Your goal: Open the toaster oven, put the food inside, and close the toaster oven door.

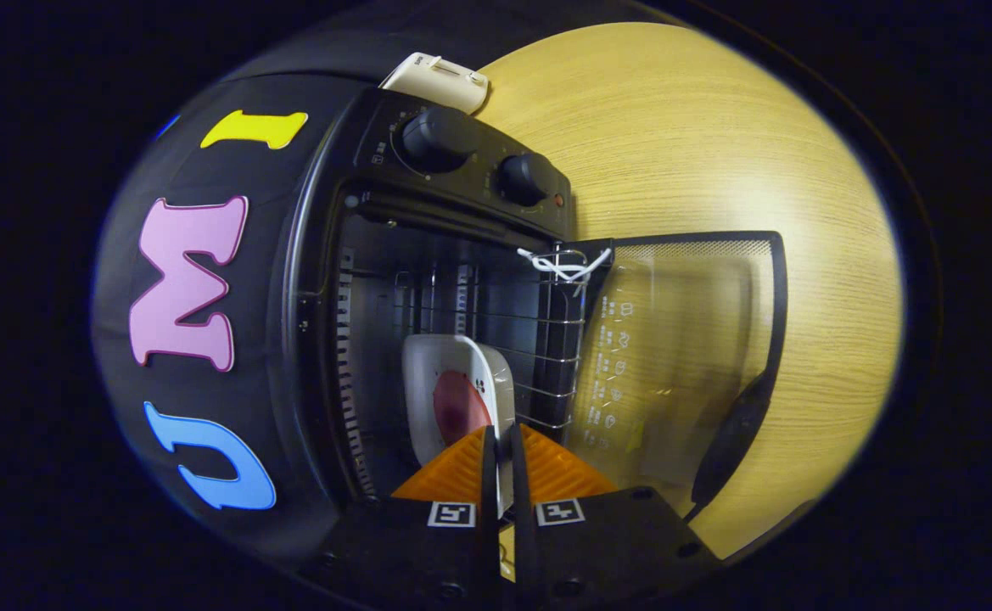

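Note:
The black toaster oven (pixel 462 161) stands on the wooden table (pixel 716 144) with its glass door (pixel 682 356) swung fully open and lying flat. A white plate (pixel 428 382) carrying a dark red piece of food (pixel 457 407) sits inside the oven cavity, against the wire rack (pixel 546 339). My gripper (pixel 502 441) is shut on the near rim of the plate, both fingers pressing on its thin edge. The whole view is rolled to one side, so the oven appears turned.
Two black knobs (pixel 436 140) sit on the oven's control panel. A white string (pixel 563 265) is tied at the door's hinge corner. The door's dark handle (pixel 733 441) runs along its outer edge. A white device (pixel 436 81) lies behind the oven.

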Demonstrator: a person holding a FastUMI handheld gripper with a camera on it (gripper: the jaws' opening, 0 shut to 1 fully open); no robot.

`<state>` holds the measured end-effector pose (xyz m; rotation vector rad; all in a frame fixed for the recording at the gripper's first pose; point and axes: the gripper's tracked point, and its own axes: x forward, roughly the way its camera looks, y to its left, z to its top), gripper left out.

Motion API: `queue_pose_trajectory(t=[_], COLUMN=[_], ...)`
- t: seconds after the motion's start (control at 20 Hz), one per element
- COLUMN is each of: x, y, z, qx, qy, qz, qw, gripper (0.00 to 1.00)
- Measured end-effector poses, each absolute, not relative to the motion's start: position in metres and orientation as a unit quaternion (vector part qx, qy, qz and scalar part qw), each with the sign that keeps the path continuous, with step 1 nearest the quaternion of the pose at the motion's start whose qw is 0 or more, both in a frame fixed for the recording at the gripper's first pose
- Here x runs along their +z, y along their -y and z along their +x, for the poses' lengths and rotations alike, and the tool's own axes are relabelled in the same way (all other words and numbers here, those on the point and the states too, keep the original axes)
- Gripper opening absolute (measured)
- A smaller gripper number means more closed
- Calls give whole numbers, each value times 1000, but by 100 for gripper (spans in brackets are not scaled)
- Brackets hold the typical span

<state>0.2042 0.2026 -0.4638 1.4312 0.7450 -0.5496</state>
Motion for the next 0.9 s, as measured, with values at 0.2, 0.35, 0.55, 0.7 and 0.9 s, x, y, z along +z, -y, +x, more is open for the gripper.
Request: queue_pose_trajectory(t=[0.2, 0.35, 0.55, 0.7, 0.9], x=[-446, -432, -410, -398, -383], y=[-212, -209, -199, -193, -178], z=[193, 171, 136, 99, 60], qx=[-213, -197, -154, -115, -60], qy=[-339, -359, -384, -422, -438], qz=[641, 634, 606, 553, 446], qw=[654, 656, 679, 709, 778], gripper=[52, 89, 98, 98, 98])
